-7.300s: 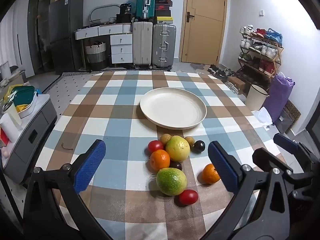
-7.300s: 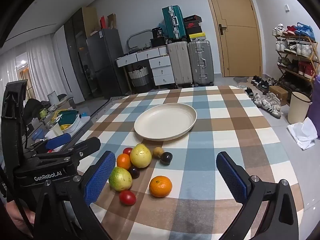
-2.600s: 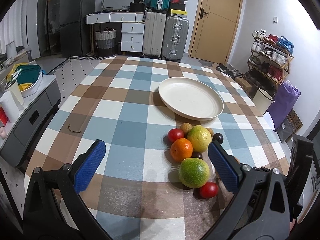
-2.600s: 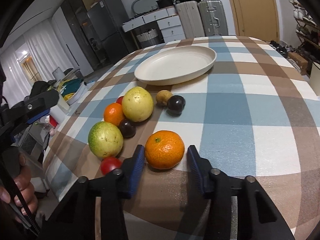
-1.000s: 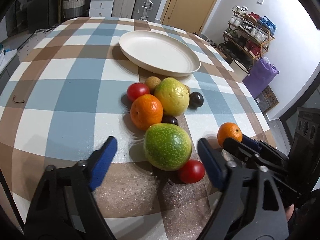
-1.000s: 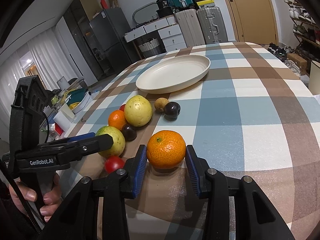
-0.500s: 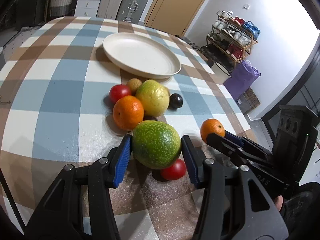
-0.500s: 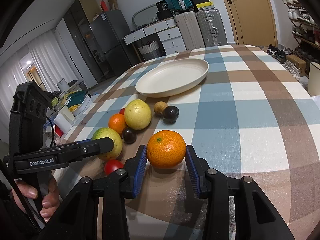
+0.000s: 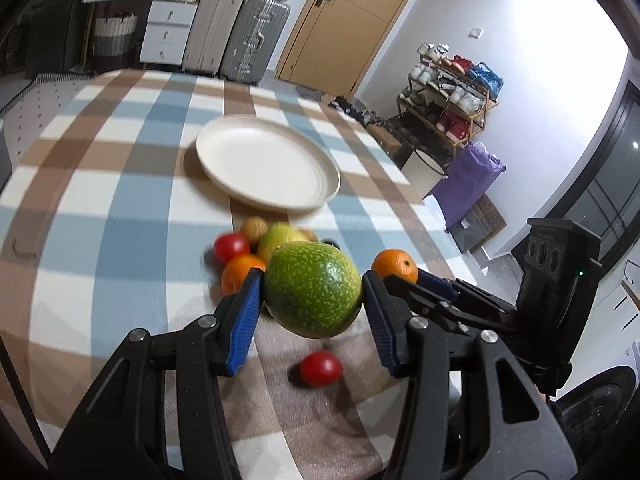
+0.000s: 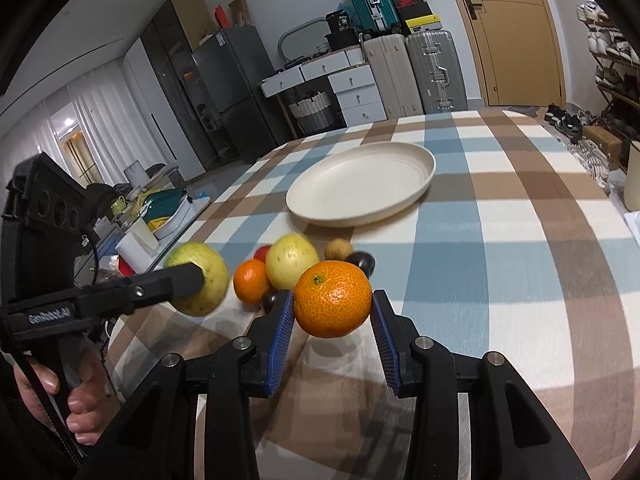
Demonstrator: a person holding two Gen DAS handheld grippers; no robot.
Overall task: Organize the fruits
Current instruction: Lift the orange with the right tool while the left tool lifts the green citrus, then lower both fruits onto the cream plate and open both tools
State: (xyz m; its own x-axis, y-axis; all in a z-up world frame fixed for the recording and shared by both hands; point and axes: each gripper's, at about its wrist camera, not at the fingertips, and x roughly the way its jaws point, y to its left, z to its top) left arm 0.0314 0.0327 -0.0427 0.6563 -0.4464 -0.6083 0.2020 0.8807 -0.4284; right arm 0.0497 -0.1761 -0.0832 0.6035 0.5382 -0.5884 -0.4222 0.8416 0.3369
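Observation:
My left gripper (image 9: 312, 312) is shut on a big green speckled fruit (image 9: 312, 289) and holds it above the checked tablecloth. My right gripper (image 10: 332, 320) is shut on an orange (image 10: 333, 298), also lifted; the orange also shows in the left wrist view (image 9: 394, 266). The green fruit shows in the right wrist view (image 10: 200, 276), held by the left gripper. A cream plate (image 9: 266, 162) lies empty beyond the fruit pile. On the cloth remain a yellow fruit (image 10: 291, 258), a smaller orange (image 10: 251, 280), red tomatoes (image 9: 321, 367), a brown fruit (image 10: 338, 249) and dark plums (image 10: 362, 261).
The table's right edge drops to the floor by a purple bag (image 9: 466, 188) and a shoe rack (image 9: 450, 92). Suitcases (image 10: 416, 74) and drawers stand beyond the far edge. A low cabinet with dishes (image 10: 160, 216) is off the table's left side.
Both grippers have risen: the green fruit and the orange are lifted off the cloth. The left gripper closed on the green fruit within the last second. A red tomato lies exposed beneath it.

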